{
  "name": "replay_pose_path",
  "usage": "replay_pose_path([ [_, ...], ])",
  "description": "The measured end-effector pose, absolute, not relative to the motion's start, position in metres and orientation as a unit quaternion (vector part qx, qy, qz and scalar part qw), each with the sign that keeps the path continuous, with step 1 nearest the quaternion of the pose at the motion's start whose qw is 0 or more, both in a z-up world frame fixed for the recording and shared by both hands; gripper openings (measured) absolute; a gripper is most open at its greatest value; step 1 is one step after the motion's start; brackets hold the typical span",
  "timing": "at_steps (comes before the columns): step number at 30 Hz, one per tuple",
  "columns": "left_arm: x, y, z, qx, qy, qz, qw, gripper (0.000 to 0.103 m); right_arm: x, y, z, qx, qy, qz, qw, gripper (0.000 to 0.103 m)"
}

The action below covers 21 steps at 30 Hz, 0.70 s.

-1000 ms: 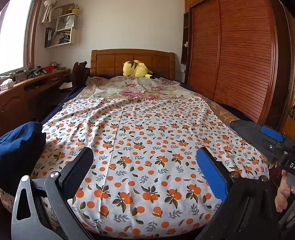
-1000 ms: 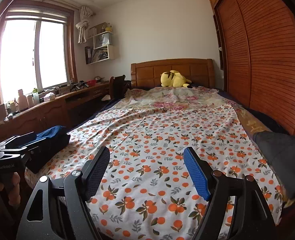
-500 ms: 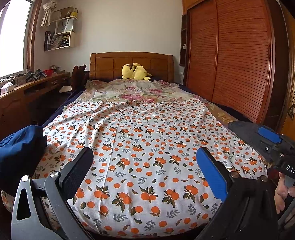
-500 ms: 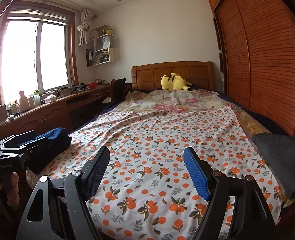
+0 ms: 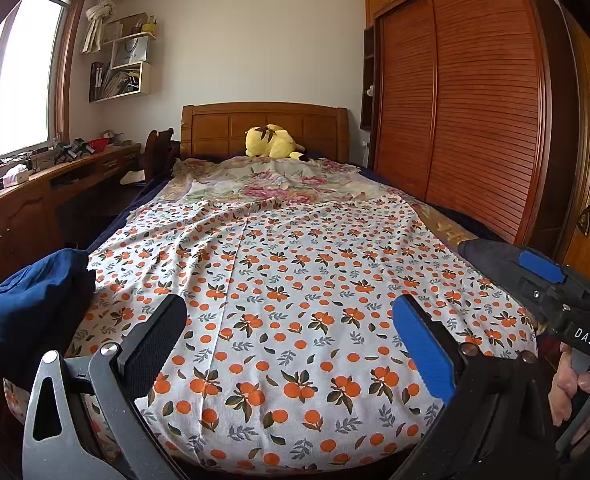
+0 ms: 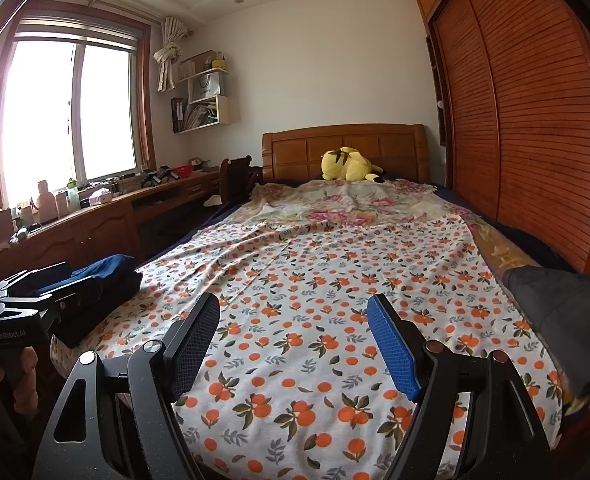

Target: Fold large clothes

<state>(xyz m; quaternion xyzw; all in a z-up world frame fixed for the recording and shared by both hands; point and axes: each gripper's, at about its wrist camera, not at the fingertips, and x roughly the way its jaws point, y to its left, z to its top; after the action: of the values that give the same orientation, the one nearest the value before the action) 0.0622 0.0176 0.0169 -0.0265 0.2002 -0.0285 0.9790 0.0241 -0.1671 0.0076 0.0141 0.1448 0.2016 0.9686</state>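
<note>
Orange-print sheet (image 5: pixel 295 300) lies spread flat over the bed (image 5: pixel 265 128), covering the near two thirds; its near edge drapes over the foot of the bed just beyond both grippers. Far edge of this sheet overlaps a floral cloth (image 5: pixel 271 180) that reaches to the headboard. Middle of the sheet is bare, with a lengthwise crease and shallow wrinkles toward the left side.

Left gripper (image 5: pixel 291 340): jaws spread wide, nothing between them, held above the near edge. Right gripper (image 6: pixel 291 336): jaws likewise spread wide, empty, above the near edge. Each gripper shows in the other's view, at the outer margin.

Obstructions at the sheet's edges:
- blue garment (image 5: pixel 27 312), bunched, at the near left corner, resting partly on the sheet.
- dark grey garment (image 6: pixel 563 320), at the near right edge, overlapping the sheet's border.
- yellow plush toy (image 5: pixel 271 144), against the headboard, well apart from the sheet.

Surroundings: wooden worktop (image 6: pixel 107 208) along the left wall under the window (image 6: pixel 71 112), cluttered with bottles and small items; a chair (image 5: pixel 157 152) sits between worktop and bed. Slatted wardrobe (image 5: pixel 455 112) runs close along the right side. Wall shelves (image 6: pixel 203 100) hang near the window.

Count: grippers 2; garments 2; printed sheets 1; floral cloths 1; plush toys 1.
</note>
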Motion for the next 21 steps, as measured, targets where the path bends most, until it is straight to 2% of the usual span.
replay_pose_path([
  [21, 0.0597, 0.0190, 0.0177, -0.024, 0.198, -0.027, 0.979, 0.103, 0.0241, -0.1708, 0.0049, 0.014, 0.142, 0.203, 0.969, 0.078],
])
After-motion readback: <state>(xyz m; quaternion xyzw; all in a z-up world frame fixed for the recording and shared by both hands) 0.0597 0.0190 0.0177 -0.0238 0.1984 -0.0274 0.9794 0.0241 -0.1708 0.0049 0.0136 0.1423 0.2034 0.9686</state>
